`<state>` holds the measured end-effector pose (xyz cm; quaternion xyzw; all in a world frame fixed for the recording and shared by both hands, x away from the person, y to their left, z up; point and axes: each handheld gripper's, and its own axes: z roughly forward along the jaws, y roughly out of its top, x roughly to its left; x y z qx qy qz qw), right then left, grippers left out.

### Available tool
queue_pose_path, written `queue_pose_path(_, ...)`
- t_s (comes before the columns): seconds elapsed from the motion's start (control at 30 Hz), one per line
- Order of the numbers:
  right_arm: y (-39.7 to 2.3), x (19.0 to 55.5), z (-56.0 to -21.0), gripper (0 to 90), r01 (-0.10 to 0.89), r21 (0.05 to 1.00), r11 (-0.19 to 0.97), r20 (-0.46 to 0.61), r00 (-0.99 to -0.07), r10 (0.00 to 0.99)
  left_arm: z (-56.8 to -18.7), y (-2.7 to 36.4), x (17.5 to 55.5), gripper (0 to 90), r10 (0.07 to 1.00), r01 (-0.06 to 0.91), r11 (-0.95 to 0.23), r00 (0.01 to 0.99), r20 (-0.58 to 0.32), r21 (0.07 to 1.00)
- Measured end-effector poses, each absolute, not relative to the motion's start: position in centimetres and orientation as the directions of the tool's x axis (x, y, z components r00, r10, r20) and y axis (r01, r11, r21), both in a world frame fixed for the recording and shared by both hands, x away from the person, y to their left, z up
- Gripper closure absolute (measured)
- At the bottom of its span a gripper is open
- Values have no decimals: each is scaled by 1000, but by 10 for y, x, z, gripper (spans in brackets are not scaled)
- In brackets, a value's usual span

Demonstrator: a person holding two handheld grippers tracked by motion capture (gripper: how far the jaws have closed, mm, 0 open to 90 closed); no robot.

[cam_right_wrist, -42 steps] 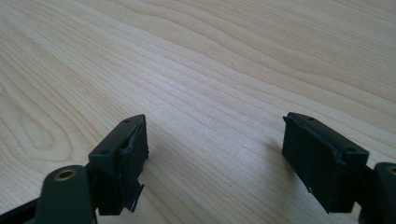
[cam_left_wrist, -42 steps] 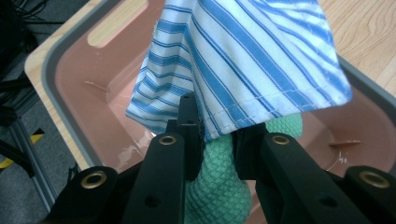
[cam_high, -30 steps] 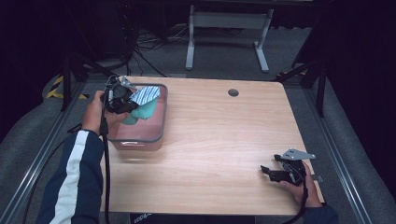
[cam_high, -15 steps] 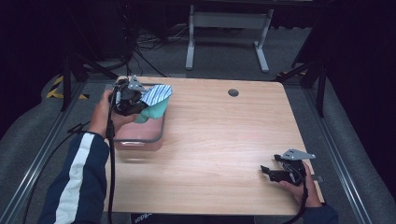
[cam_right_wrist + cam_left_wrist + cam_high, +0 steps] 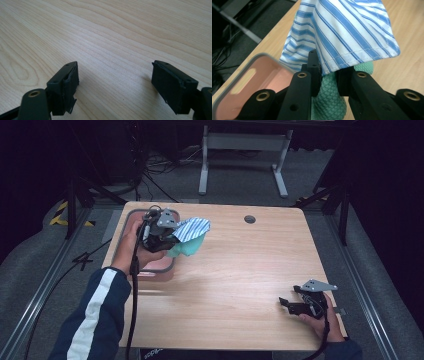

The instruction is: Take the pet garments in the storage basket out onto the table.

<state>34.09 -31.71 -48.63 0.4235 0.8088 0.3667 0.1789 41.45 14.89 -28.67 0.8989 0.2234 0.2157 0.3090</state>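
Cloths, a blue-and-white striped cloth [image 5: 342, 32] and a green knitted one [image 5: 329, 100], are pinched together by the left gripper [image 5: 167, 236], lifted over the wooden table [image 5: 240, 285] beside the pink grey-rimmed tray [image 5: 249, 82]. Right gripper [image 5: 115, 85] is held spread wide, low over bare wood.

Two grippers [image 5: 165, 231] [image 5: 290, 304]; two cloths [image 5: 192, 227] [image 5: 185, 247]; one pink tray [image 5: 150, 267].

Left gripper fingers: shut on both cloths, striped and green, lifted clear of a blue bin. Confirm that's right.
One thing is wrong: the bin is pink with a grey rim, not blue, as the left gripper view shows. The rest holds: the left gripper is shut on the striped cloth and the green cloth.
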Motion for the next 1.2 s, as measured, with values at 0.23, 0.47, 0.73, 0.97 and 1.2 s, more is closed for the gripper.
queue_pose_path(0.23,-317,341,-486,224,554,744,373,21,-578,816,-295,124,412,775,485,235,-719,844,230,654)
queue_pose_path(0.47,-317,341,-486,224,553,744,374,20,-578,816,-307,101,412,775,445,218,-740,868,219,636)
queue_pose_path(0.73,-317,341,-486,224,554,745,372,23,-578,816,-327,76,418,775,405,209,-759,893,195,616)
queue_pose_path(0.97,-317,341,-486,224,554,745,372,23,-578,816,-349,58,429,774,403,244,-750,906,132,614)
queue_pose_path(1.2,-317,341,-486,221,554,745,373,23,-579,815,-375,38,433,774,410,267,-771,902,131,578)
